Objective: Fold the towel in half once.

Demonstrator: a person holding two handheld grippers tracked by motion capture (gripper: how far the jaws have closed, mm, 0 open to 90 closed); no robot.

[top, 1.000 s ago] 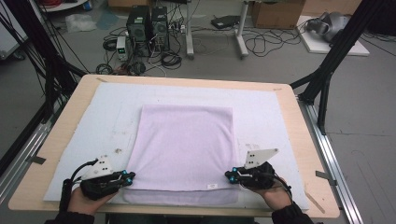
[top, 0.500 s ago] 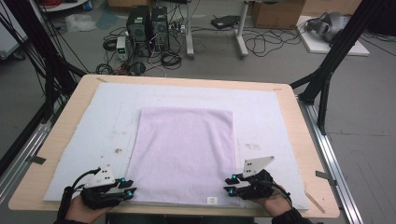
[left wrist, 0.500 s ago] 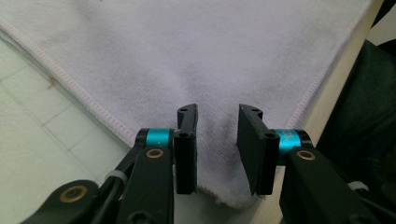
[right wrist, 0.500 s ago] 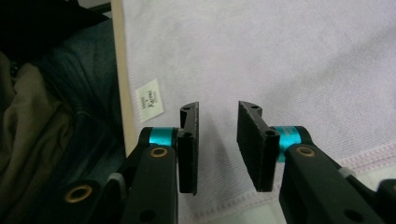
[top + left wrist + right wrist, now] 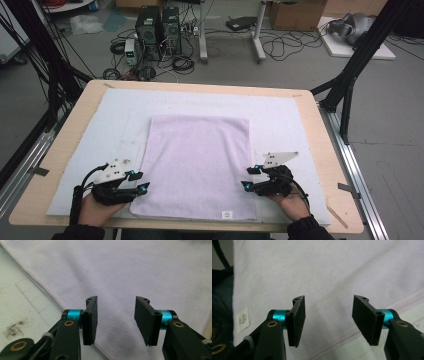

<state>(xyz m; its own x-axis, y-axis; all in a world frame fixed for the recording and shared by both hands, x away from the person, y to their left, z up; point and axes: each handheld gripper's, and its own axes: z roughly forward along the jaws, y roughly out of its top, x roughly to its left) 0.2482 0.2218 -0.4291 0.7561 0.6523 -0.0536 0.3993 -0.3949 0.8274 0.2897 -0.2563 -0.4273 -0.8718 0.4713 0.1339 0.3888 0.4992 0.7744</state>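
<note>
A lilac towel (image 5: 197, 165) lies flat on the white mat (image 5: 285, 120), with a small white label (image 5: 227, 214) near its front edge. My left gripper (image 5: 137, 182) rests at the towel's left side near the front corner. In the left gripper view, the left gripper (image 5: 116, 320) is open above the towel (image 5: 125, 272) and its hem. My right gripper (image 5: 248, 178) sits at the towel's right side. In the right gripper view, the right gripper (image 5: 328, 320) is open over the towel (image 5: 324, 270). Both pairs of jaws have just been opening, with nothing pinched between them.
The mat covers a wooden table (image 5: 80, 105) with metal rails along both sides. A dark stain (image 5: 13, 327) marks the mat left of the towel. Computers and cables (image 5: 155, 30) stand on the floor beyond the far edge. Black frame posts rise at both sides.
Both grippers went from shut to open. They dipped toward the table's front edge, then came back up beside the towel. The towel's front part now lies flatter.
</note>
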